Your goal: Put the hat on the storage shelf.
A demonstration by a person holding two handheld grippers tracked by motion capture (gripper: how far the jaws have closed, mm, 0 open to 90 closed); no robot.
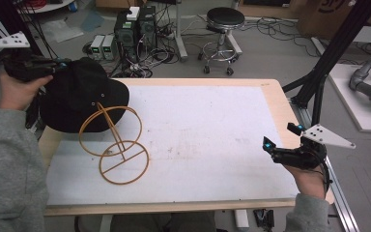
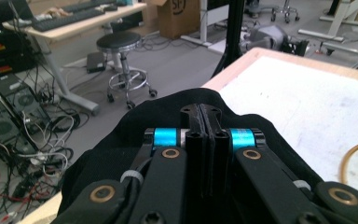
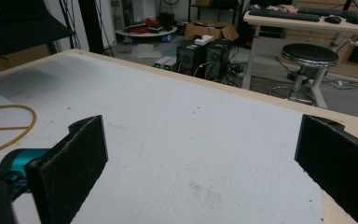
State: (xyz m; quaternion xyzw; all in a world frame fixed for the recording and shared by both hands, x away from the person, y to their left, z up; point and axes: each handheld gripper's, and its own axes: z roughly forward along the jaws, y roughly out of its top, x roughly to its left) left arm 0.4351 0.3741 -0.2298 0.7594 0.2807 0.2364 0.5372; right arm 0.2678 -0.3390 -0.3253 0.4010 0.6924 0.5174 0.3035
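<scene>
Above the table's left edge, the left gripper (image 1: 60, 63) pinches the black hat (image 1: 79, 96) (right gripper (image 1: 281, 137) gapes).

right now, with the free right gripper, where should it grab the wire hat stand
Probably the thin upright post of the wire hat stand, between its flat base ring and the upper loops. Come in level from the stand's right side, where the open right gripper has bare table ahead. The black hat crowds the left.

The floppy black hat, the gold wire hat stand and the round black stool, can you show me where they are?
Floppy black hat (image 1: 77, 92): high view, on its crown.
Gold wire hat stand (image 1: 124, 175): high view, on its base ring.
Round black stool (image 1: 225, 17): high view, on its seat.
</scene>
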